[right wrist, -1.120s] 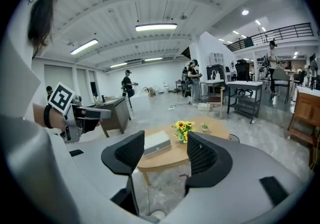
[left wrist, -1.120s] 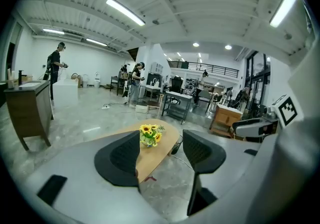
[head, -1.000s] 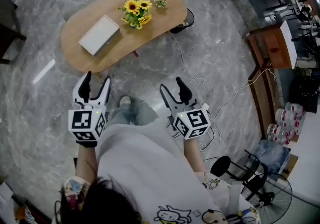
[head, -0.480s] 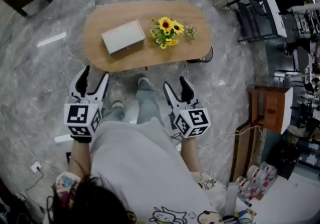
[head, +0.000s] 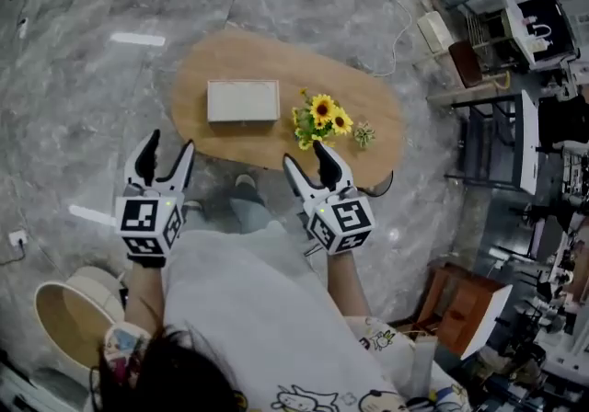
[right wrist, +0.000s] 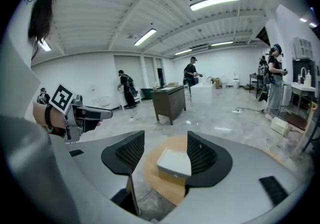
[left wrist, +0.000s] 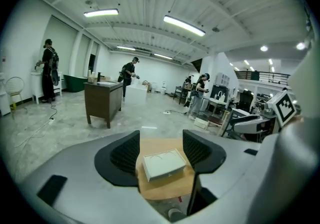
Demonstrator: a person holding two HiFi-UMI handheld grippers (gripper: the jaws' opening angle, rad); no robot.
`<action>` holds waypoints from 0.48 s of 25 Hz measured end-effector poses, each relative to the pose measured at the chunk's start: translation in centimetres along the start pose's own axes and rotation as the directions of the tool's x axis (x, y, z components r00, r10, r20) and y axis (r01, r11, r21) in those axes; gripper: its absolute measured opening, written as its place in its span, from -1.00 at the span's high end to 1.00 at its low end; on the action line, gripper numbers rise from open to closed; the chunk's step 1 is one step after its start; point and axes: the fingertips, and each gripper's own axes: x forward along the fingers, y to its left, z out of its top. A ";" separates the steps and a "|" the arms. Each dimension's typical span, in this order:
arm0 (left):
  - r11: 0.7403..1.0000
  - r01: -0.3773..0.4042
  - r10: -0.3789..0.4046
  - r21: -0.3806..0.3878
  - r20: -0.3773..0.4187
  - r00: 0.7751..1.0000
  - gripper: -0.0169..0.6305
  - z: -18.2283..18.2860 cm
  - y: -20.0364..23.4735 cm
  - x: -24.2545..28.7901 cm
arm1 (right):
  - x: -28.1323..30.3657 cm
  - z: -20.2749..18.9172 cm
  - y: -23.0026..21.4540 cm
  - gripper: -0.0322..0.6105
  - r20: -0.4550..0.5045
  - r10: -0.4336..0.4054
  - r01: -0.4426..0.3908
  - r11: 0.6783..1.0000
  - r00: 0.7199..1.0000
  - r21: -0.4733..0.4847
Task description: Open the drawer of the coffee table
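Coffee table (head: 248, 61), oval light wood, at 12 o'clock, flat white box (head: 243, 100) atop, left gripper (head: 168, 145), right gripper (head: 306, 157) both gaping, empty.

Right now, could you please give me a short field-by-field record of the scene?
surface: oval wooden coffee table
on it: white box, sunflowers to its right
left gripper: open, empty, short of the table
right gripper: open, empty, at the table's near edge
drawer: not visible in any view
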 end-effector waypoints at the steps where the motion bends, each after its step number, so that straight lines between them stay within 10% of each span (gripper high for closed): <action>1: 0.999 -0.033 0.033 -0.012 0.003 0.999 0.19 -0.2 -0.1 -0.2 | 0.6 0.1 -0.2 0.18 -0.012 0.041 -0.041 0.999 0.999 -0.018; 12: 0.915 -0.360 0.361 -0.180 -0.030 0.932 0.19 -5.3 0.0 -5.9 | 5.4 -0.2 2.3 0.18 -0.157 0.409 -0.431 0.891 0.899 -0.142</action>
